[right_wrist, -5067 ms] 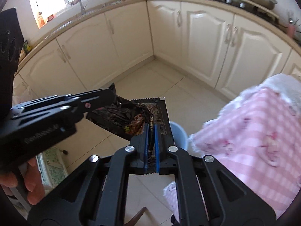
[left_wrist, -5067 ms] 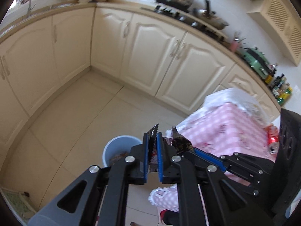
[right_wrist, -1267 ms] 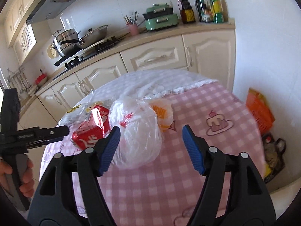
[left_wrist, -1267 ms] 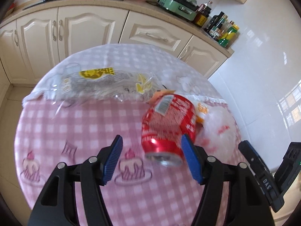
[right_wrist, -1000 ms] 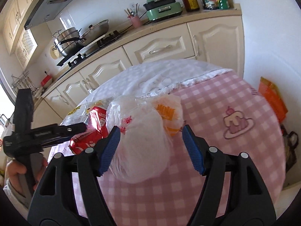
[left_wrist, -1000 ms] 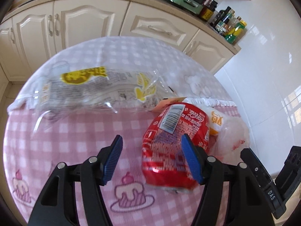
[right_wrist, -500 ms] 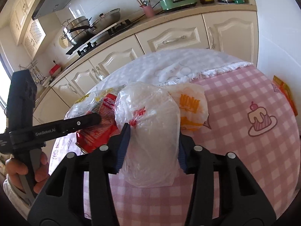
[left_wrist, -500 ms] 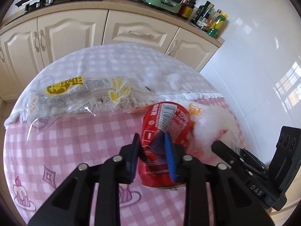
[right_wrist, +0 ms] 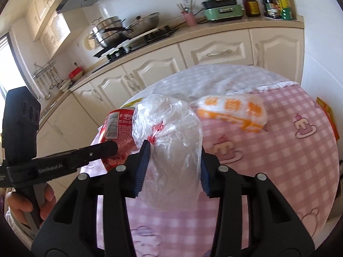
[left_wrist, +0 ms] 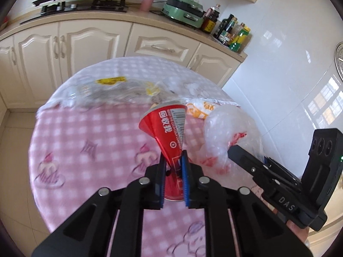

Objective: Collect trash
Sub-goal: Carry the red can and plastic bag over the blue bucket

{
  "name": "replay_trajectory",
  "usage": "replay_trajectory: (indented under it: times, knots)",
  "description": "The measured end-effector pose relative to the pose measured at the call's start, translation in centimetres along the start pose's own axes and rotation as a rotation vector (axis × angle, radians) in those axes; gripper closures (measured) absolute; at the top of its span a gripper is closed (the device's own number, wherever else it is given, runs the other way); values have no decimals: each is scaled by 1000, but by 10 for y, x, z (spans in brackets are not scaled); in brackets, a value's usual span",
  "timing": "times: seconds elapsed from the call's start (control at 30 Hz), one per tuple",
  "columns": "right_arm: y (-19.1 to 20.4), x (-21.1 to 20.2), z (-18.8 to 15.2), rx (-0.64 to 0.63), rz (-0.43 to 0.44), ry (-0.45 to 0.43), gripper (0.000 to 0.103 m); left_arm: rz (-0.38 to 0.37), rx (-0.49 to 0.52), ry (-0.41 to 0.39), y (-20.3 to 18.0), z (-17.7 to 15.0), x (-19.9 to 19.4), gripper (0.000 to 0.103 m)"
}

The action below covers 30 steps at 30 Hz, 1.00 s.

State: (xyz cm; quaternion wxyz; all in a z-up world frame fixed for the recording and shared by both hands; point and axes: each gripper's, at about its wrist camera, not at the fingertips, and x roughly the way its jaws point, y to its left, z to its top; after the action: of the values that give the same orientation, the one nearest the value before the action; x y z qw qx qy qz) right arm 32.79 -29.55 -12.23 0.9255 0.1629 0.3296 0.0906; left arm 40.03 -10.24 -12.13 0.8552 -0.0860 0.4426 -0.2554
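Left wrist view: the left hand-held gripper is clamped on a crushed red can; its jaws have just been closing, and the can is pinched flat between the blue pads. The can's wide end points away from the camera, over the pink checked cloth of the round worktop. A clear wrapper with yellow print is seen lying on the far side of the worktop, blurred. An orange-and-white wrapper lies just behind the can. A clear plastic bag is seen to the right, with the right hand-held gripper at it; the grip is hidden from here.

Right wrist view: the bag is squeezed between the pads of the right hand-held gripper, whose jaws have just been closing. Whether the bag is clear of the worktop cannot be told. The orange-and-white wrapper lies on the cloth just behind the bag. The can is seen to the left of the bag, with the left hand-held gripper on it and a hand on that gripper's handle. Cabinets run behind.
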Motion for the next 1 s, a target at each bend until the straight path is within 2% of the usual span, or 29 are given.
replay_trajectory:
  times: [0.17, 0.5, 0.67, 0.77, 0.9, 1.0]
  knots:
    - [41, -4, -8, -54, 35, 9, 62, 12, -40, -42, 24, -18, -38, 91]
    - [153, 25, -26, -205, 150, 72, 62, 142, -139, -156, 108, -58, -132, 91]
    - [225, 54, -45, -290, 231, 119, 62, 229, -199, -193, 158, -83, -177, 91]
    - [262, 73, -58, -333, 273, 151, 62, 280, -268, -212, 199, -101, -203, 91]
    - [309, 109, -79, -377, 331, 210, 62, 332, -341, -212, 248, -122, -218, 91]
    - [334, 139, -98, -414, 333, 253, 62, 375, -404, -194, 287, -135, -218, 91]
